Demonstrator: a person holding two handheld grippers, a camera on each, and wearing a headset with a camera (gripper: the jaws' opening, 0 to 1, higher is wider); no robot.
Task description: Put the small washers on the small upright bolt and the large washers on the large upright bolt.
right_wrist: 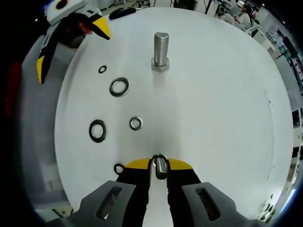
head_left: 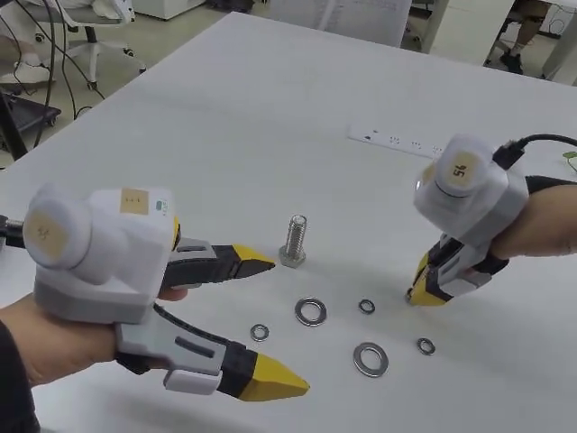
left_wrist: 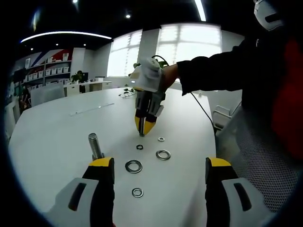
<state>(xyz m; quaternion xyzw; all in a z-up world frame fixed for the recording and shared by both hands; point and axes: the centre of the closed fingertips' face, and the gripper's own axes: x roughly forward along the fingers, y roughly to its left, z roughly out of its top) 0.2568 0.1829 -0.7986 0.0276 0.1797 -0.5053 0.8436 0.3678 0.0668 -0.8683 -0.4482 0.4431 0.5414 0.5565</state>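
A large bolt (head_left: 296, 239) stands upright on its head near the middle of a white table (head_left: 225, 108). Just in front of it, two large washers (head_left: 310, 311) and three small washers (head_left: 260, 332) lie flat and apart from one another. A white power strip (head_left: 397, 142) lies further back on the table. Office chairs (head_left: 86, 23) stand beyond the table's edge, and bright windows (left_wrist: 189, 45) line the far wall. The left gripper (head_left: 287, 325) hovers near the washers with its jaws spread wide and nothing between them. The right gripper (head_left: 419, 293) points down at the table beside the washers, its jaws closed tight around a small bolt (right_wrist: 161, 168).
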